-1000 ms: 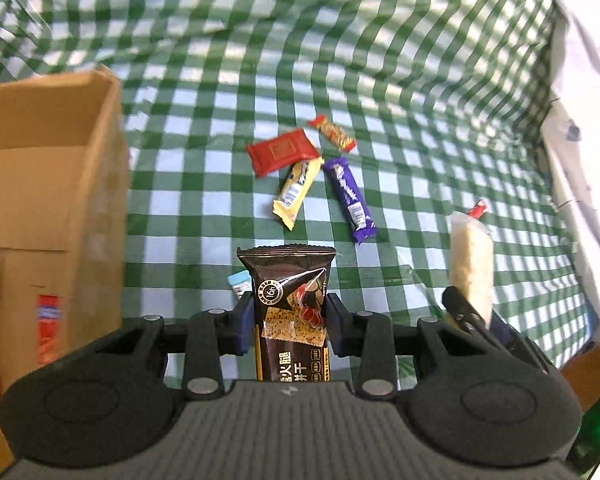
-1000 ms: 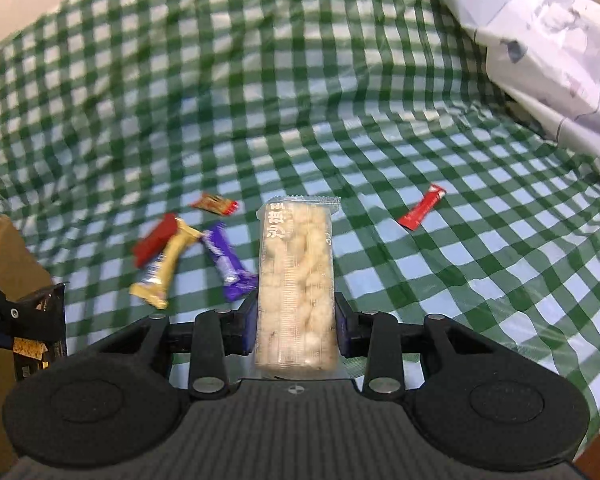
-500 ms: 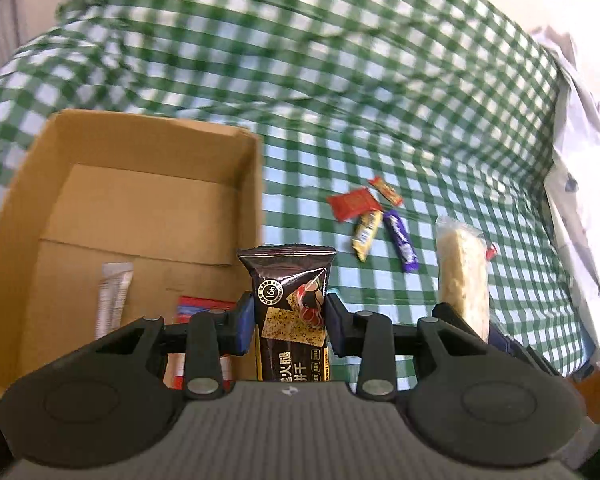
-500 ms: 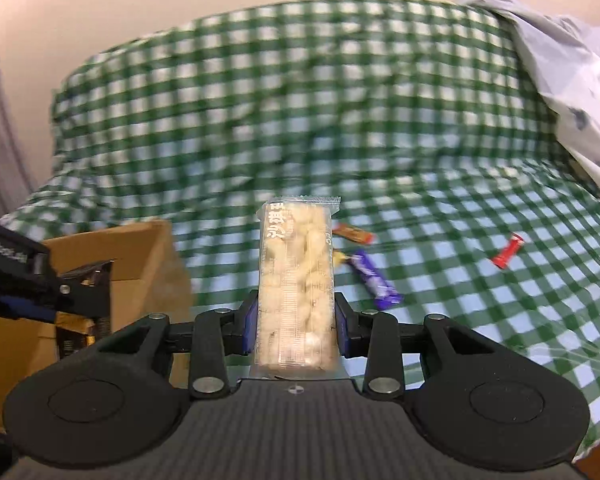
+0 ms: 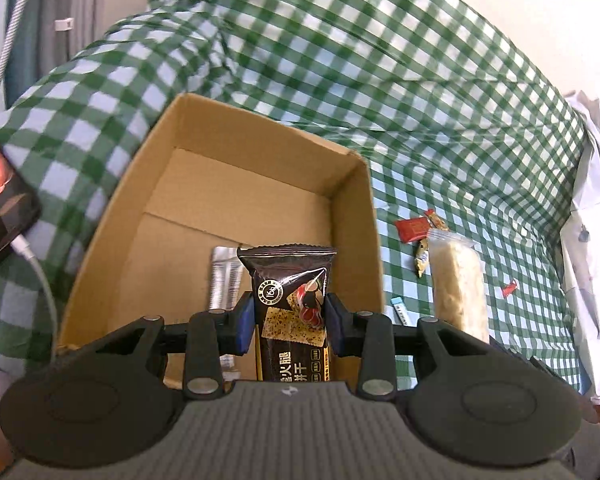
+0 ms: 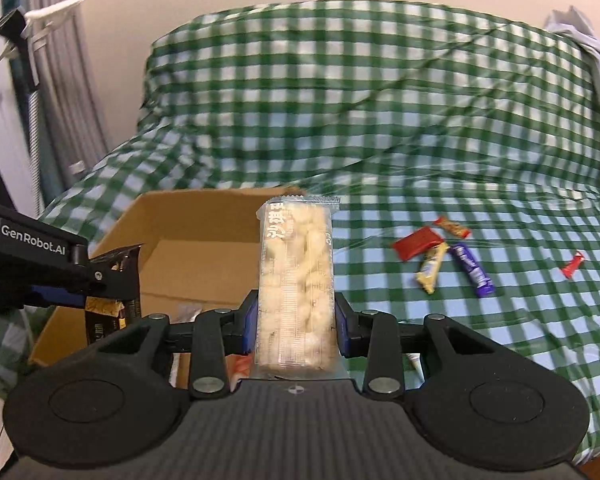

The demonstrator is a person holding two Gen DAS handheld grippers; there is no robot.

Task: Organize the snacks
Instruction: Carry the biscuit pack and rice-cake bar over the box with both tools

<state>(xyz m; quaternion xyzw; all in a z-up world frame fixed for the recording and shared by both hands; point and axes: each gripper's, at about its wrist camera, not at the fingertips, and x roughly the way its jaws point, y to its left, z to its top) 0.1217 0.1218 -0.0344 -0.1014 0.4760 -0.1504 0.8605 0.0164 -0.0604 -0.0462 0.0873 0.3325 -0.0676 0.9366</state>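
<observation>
Right now my left gripper (image 5: 290,322) is pinching a dark brown foil biscuit packet (image 5: 290,304) upright between its blue-padded fingers (image 5: 245,322), held over the open brown cardboard box (image 5: 364,240). A silver foil snack wrapper (image 5: 223,276) lies on the box floor just behind the packet. From my right wrist camera the left gripper (image 6: 112,280) shows at the left edge, above the box's near corner, with the brown packet (image 6: 104,316) hanging down from it.

My right gripper (image 6: 296,326) is clamped on a long clear plastic pack of pale puffed snacks (image 6: 296,280), standing upright between its fingers (image 6: 342,330), just to the right of the cardboard box (image 6: 204,216). In the left view that same pack (image 5: 458,284) rises beside the box's right wall.

On the green-and-white checked cloth (image 6: 380,120), well to the right of the box, lies a small cluster: a flat red sachet (image 6: 416,243), a small orange candy bar (image 6: 452,227) just behind it, a yellow candy bar (image 6: 431,268) and a purple candy bar (image 6: 472,269) side by side. A small red stick wrapper (image 6: 573,264) lies apart, further right. A little blue-and-white wrapper (image 5: 400,310) lies on the cloth close to the box's right wall.

A black phone with a white cable (image 5: 4,204) lies on the cloth left of the box, and crumpled white plastic sheeting (image 5: 592,240) is at the cloth's right edge.
</observation>
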